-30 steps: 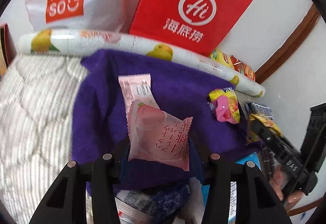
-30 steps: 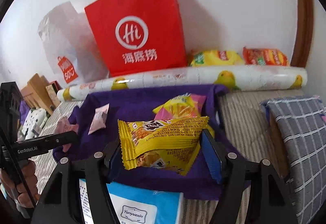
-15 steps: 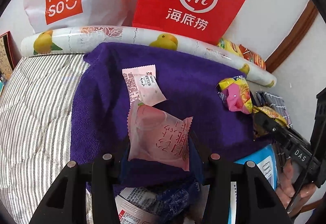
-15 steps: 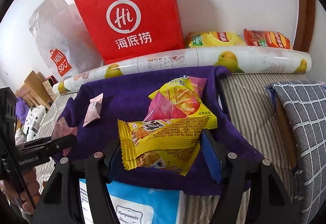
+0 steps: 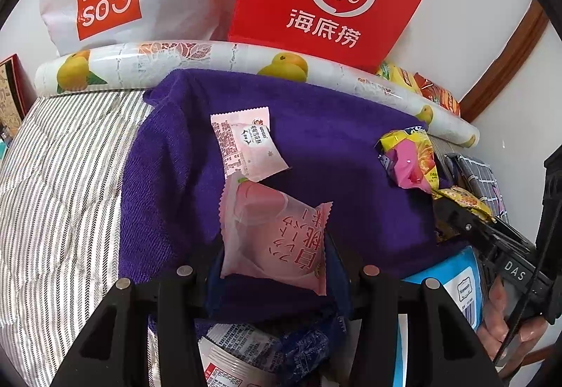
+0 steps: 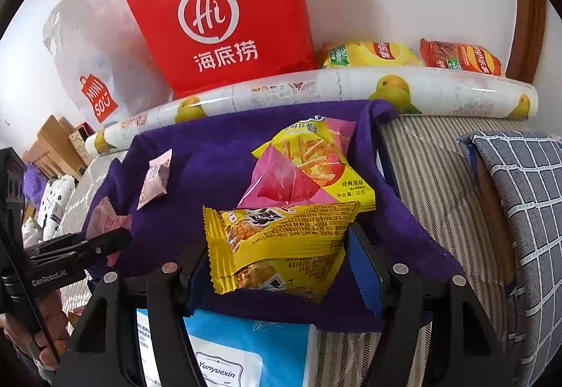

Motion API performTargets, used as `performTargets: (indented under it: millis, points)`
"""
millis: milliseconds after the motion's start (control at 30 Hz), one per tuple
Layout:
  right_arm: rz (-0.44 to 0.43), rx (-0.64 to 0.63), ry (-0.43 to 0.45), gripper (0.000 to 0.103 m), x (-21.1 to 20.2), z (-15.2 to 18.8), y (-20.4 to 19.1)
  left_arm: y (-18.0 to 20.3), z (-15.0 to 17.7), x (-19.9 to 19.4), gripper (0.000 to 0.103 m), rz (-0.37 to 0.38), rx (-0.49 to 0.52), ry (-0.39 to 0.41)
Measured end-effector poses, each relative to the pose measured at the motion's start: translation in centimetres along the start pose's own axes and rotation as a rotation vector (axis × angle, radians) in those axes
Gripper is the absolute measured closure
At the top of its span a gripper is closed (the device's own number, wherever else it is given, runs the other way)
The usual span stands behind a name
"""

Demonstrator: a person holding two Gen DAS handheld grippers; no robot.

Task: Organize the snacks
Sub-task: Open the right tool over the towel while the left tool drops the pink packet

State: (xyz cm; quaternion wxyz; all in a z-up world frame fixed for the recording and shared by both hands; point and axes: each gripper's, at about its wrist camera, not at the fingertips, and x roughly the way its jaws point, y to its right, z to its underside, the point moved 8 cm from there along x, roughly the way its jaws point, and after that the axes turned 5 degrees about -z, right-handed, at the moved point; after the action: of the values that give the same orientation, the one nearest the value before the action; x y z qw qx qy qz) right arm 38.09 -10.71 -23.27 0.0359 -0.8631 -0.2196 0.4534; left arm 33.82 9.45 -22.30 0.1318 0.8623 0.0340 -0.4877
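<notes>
Left wrist view: a pink peach-printed snack packet (image 5: 272, 239) is being clamped between the fingers of the left gripper (image 5: 272, 267), held above a purple towel (image 5: 337, 141) that is spread over a striped bedcover (image 5: 59, 183). Just beyond the held packet, a smaller pink sachet (image 5: 246, 144) is lying flat on the towel, its near corner being overlapped by the packet's top edge in this view. Toward the towel's right edge, a yellow-and-pink chip bag (image 5: 409, 158) is lying. In the right wrist view, a yellow snack packet (image 6: 281, 246) is being gripped crosswise between the blue-padded fingers of the right gripper (image 6: 281, 257), with the jaws closed against its two ends. Directly behind it, the yellow-and-pink chip bag (image 6: 312, 165) is resting on the purple towel (image 6: 210, 162), and the small pink sachet (image 6: 156, 178) is seen farther left on the same cloth. The left gripper (image 6: 105, 239) is also being shown at the left edge of this view with the pink packet (image 6: 105, 214) in its grasp. Along the far edge of the towel a rolled fruit-printed sheet (image 6: 351, 91) is lying, and behind it a red paper bag (image 6: 224, 14) and a white plastic bag (image 6: 91, 49) are being propped against the wall. Two more chip bags, one yellow (image 6: 368, 58) and one orange-red (image 6: 460, 58), are lying behind the roll. A blue-and-white pouch (image 6: 246, 352) is lying under the near edge of the towel.
</notes>
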Motion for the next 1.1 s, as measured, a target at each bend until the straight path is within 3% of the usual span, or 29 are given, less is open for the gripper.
performTargets:
  millis: [367,433,500,600,1100]
  points:
    - [0.001,0.011,-0.043,0.034,0.5,0.5,0.0,0.1,0.0,0.0,0.055,0.002,0.006,-0.005]
    - [0.001,0.015,-0.046,0.032,0.5,0.5,0.0,0.1,0.1,0.0,0.055,0.002,0.006,-0.005]
    - [-0.004,0.028,-0.050,0.023,0.5,0.5,0.1,0.1,0.1,0.1,0.054,0.004,0.005,-0.007]
    - [-0.024,0.053,-0.041,0.021,0.2,0.3,0.2,0.2,0.2,0.1,0.053,0.008,0.004,-0.007]
    - [-0.058,0.078,0.004,0.020,-0.6,-0.2,-0.1,0.4,0.2,-0.1,0.030,0.017,-0.002,-0.019]
